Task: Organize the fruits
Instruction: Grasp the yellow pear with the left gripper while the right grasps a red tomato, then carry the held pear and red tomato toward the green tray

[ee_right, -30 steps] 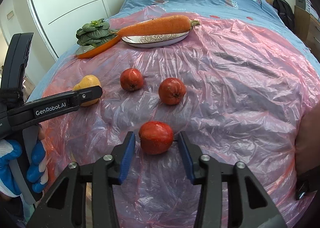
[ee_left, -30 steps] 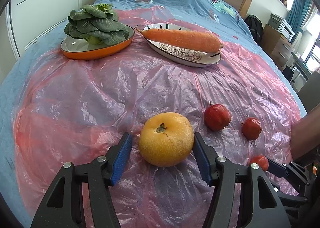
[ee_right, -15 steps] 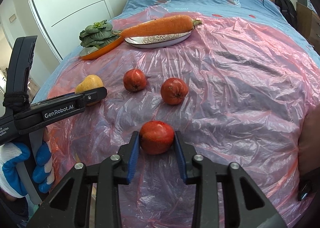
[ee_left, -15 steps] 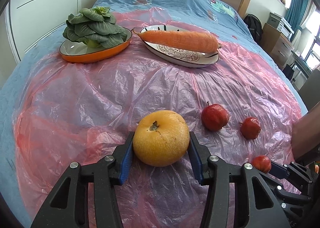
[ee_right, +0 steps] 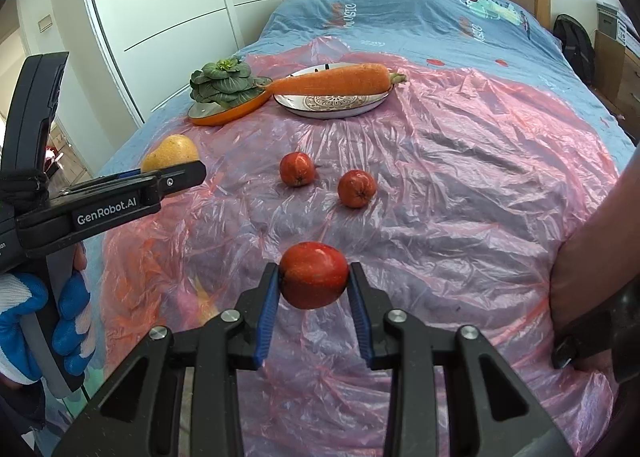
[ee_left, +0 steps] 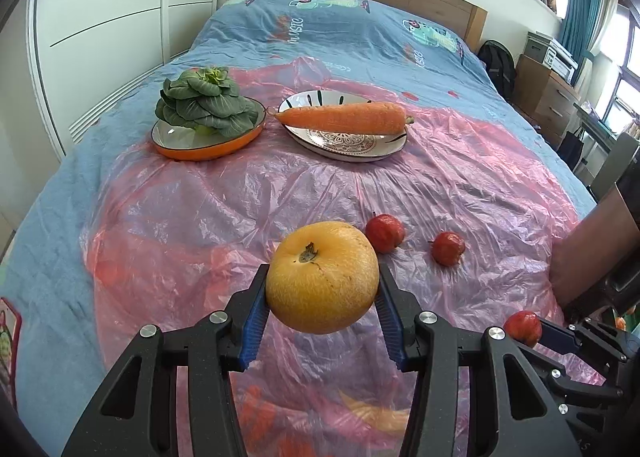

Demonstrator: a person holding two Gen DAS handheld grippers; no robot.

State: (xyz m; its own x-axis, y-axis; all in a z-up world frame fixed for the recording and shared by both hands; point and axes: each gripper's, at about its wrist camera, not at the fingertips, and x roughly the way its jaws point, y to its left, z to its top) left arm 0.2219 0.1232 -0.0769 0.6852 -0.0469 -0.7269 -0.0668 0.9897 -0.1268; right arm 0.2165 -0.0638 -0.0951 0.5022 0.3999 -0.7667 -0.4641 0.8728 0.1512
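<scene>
Both fruits have come up off the pink plastic sheet [ee_right: 460,177] on the bed: my left tool [ee_left: 322,315] pinches the yellow pear [ee_left: 322,283], my right tool [ee_right: 313,309] pinches a red fruit [ee_right: 313,275].

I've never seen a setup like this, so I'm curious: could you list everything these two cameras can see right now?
Yellow fruit: one, yellow-orange, clamped in the left gripper.
Held red fruit: one, red, clamped in the right gripper.
Loose red fruits: two, red, on the plastic sheet.
Carrot: one, orange, across the patterned plate.
Leafy green: one, green, on the orange dish.
Plastic sheet: one, pink, over the blue bedspread.
Left gripper: black, blue pads.
Right gripper: black, blue pads.
Gloved hand: blue-white, holding the left gripper.
</scene>
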